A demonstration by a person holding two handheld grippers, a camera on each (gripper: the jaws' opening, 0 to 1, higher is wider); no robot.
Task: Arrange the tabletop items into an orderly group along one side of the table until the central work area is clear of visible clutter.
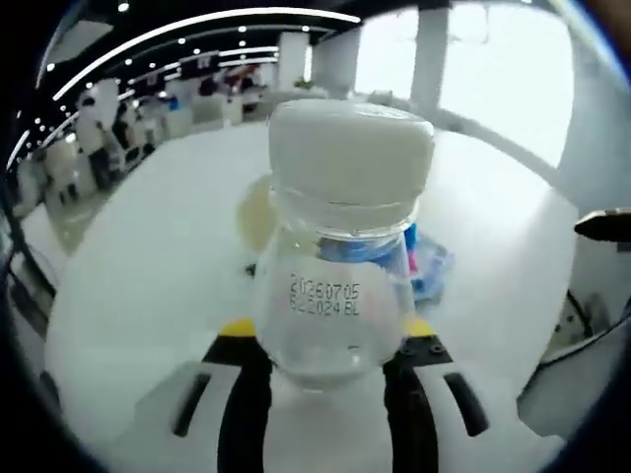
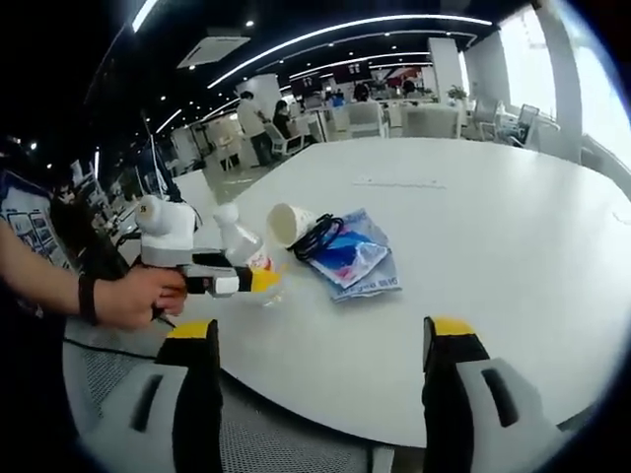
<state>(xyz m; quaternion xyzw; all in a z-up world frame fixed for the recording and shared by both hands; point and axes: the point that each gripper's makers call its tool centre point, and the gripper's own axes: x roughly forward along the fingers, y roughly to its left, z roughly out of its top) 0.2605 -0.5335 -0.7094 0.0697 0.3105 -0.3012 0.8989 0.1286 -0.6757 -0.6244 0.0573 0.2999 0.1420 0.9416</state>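
A clear plastic bottle (image 1: 330,296) with a white cap (image 1: 351,148) stands close to the camera, and my left gripper (image 1: 327,337) is shut on its body. From the right gripper view the same bottle (image 2: 240,243) sits at the yellow tips of the left gripper (image 2: 264,283), held by a person's hand (image 2: 128,296). Beside it lie a tipped paper cup (image 2: 291,225), a black cable (image 2: 317,236) and blue packets (image 2: 357,261). My right gripper (image 2: 320,340) is open over the table's near edge with nothing between its jaws.
The round white table (image 2: 493,217) stretches wide and bare to the right and far side. A flat pale strip (image 2: 399,182) lies further back. The cup (image 1: 254,212) and packets (image 1: 426,264) show behind the bottle. Chairs, desks and people fill the office beyond.
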